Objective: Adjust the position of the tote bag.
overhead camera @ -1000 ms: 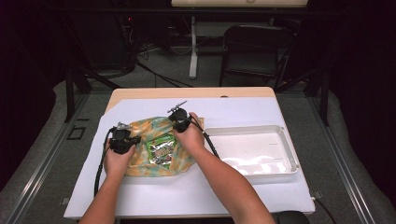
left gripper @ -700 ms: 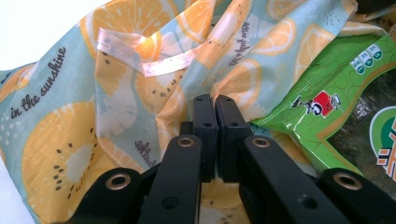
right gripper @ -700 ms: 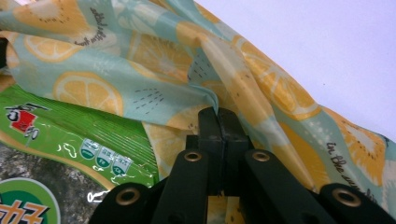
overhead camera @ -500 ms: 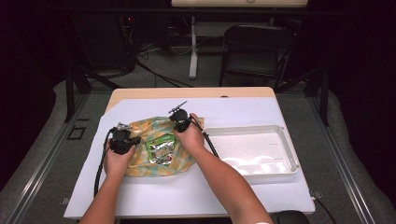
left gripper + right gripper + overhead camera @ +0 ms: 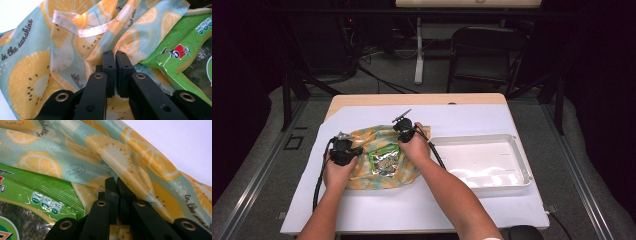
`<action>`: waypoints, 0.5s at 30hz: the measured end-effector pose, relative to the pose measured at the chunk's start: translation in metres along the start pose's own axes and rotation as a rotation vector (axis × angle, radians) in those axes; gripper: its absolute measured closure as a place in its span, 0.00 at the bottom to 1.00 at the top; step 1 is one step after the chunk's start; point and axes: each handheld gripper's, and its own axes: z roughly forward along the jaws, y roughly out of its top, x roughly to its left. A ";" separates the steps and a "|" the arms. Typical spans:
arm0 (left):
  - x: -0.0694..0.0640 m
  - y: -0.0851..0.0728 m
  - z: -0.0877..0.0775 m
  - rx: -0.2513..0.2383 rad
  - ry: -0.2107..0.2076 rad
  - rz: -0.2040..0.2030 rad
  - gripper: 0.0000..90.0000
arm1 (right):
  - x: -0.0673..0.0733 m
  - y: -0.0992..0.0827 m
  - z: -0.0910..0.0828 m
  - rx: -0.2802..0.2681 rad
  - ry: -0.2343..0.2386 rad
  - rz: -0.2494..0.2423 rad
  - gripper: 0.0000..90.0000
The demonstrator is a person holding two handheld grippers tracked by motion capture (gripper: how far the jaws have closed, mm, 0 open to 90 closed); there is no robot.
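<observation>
A: Where does the citrus-print cloth bag lie?

B: Just left of the white tray, on the paper-covered table, with a green snack packet on it.

A: And the tongs?

B: The left gripper is clamped on a fold of bag fabric left of the packet; the right gripper pinches the fabric on the packet's far side, toward the tray.
</observation>
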 end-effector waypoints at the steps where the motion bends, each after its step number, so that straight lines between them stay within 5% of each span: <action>1: 0.000 0.000 0.000 0.001 0.001 0.001 0.97 | 0.000 0.000 0.000 0.000 0.000 0.000 0.98; 9: 0.000 0.001 -0.001 -0.003 0.001 0.003 0.90 | 0.002 -0.001 0.002 -0.012 -0.007 0.004 0.97; 15: 0.002 0.003 -0.009 -0.029 -0.023 -0.028 0.69 | 0.002 0.000 0.001 -0.003 -0.006 -0.004 0.97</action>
